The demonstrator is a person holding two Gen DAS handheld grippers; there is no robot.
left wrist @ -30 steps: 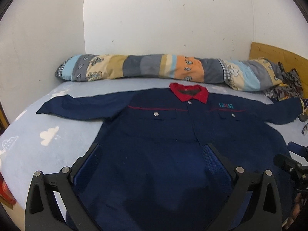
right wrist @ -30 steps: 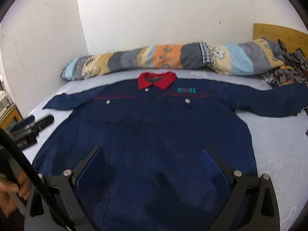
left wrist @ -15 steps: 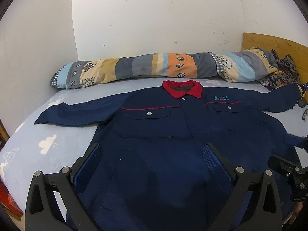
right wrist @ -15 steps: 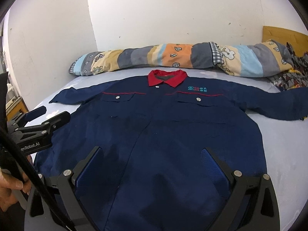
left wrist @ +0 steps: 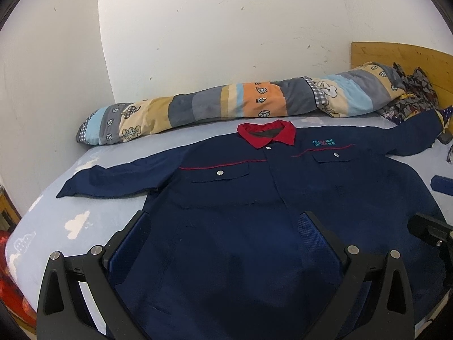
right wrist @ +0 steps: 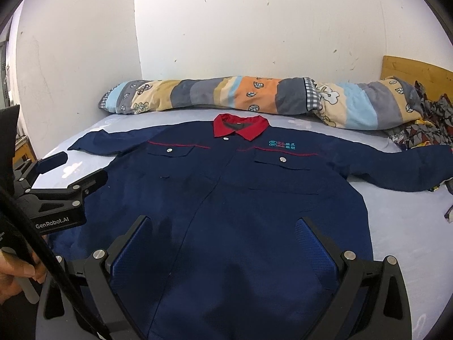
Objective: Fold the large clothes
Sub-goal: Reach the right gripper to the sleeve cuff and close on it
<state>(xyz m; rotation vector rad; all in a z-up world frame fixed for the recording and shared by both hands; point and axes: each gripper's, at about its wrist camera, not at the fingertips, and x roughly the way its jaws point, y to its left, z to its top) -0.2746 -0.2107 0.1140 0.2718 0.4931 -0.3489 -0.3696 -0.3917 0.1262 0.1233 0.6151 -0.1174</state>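
A navy work jacket (left wrist: 240,198) with a red collar (left wrist: 266,133) lies flat, front up, sleeves spread, on a light blue bed sheet (left wrist: 93,215). It also shows in the right wrist view (right wrist: 240,192), collar (right wrist: 240,126) at the far end. My left gripper (left wrist: 226,226) is open and empty above the jacket's lower left part. My right gripper (right wrist: 223,232) is open and empty above the jacket's lower middle. The left gripper (right wrist: 73,167) also shows at the left edge of the right wrist view.
A long striped rolled quilt (left wrist: 240,104) lies along the wall behind the collar. Patterned dark cloth (left wrist: 413,96) is heaped at the far right by a wooden headboard (left wrist: 402,56). White walls close the back and left. The bed's left edge (left wrist: 17,240) is near.
Both grippers have risen and tilted a little, so the jacket sits lower and farther in both views. The left gripper has moved further into the right wrist view. Both stay open.
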